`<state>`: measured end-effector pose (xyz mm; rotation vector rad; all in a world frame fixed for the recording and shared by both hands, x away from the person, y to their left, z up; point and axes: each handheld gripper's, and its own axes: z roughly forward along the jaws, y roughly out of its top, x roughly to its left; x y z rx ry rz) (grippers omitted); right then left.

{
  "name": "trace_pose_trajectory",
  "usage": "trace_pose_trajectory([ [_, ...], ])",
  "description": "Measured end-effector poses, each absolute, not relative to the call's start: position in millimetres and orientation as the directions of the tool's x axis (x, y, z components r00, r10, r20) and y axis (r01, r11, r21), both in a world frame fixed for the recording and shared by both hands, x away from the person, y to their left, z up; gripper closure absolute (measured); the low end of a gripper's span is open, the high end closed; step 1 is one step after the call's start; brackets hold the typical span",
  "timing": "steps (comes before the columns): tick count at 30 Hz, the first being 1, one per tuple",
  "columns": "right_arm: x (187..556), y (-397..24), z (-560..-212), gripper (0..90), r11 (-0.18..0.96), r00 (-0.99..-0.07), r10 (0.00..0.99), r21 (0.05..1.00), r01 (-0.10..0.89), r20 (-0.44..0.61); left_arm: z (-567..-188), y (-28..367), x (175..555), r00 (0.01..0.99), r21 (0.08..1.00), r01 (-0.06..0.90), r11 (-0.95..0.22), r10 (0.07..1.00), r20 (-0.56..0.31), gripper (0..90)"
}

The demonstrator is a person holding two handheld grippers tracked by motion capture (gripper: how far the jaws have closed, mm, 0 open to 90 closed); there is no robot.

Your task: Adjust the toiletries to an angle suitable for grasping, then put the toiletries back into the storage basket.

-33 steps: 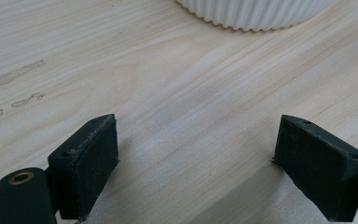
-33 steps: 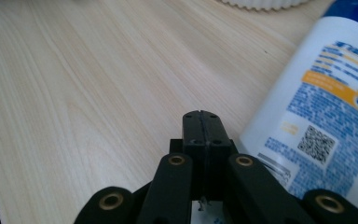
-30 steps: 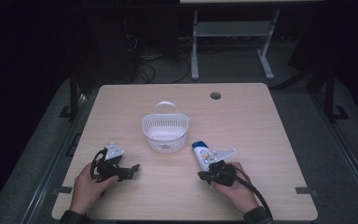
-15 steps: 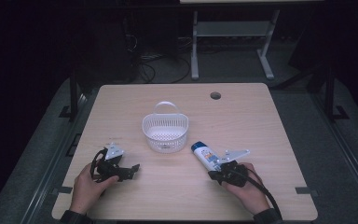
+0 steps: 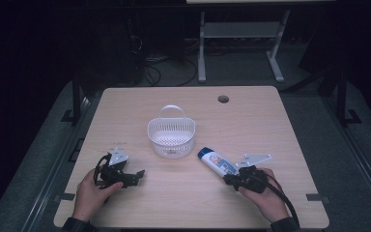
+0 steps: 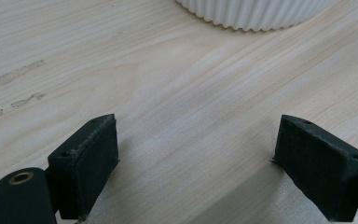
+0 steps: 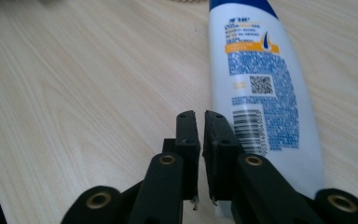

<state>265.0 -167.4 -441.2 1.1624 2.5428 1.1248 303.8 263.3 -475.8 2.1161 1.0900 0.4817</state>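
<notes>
While the left tool [image 5: 136, 175] rests at the lower left of the high view with its matte black jaws spread wide over bare wood, the right tool [image 5: 228, 180] sits at the lower right, jaws nearly together with a thin gap that has just been opening, nothing between them. A smooth white plastic bottle [image 7: 258, 88] with a blue cap lies flat just beside them. Behind it, mid-frame, stands a ribbed white basket [image 5: 171, 137] with a hooped handle on the pale wood-grain worktop [image 5: 251, 121].
</notes>
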Motion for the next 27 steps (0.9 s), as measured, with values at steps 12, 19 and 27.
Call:
trace_pose_trajectory([
  [12, 270, -166, -427, 56.8, 0.394, -0.713, 0.673, 0.721, 0.570, 0.197, -476, 263, 304, 0.577, 0.726, 0.557, -0.403, 0.817, 0.010, 12.7],
  [19, 279, -165, -421, 46.9, 0.389, -0.695, 0.697, 0.720, 0.575, 0.179, -476, 263, 304, 0.577, 0.726, 0.558, -0.402, 0.817, 0.009, 12.6],
  [27, 294, -162, -412, 41.6, 0.401, -0.685, 0.711, 0.709, 0.580, 0.159, -476, 263, 304, 0.577, 0.726, 0.558, -0.403, 0.817, 0.010, 12.7],
])
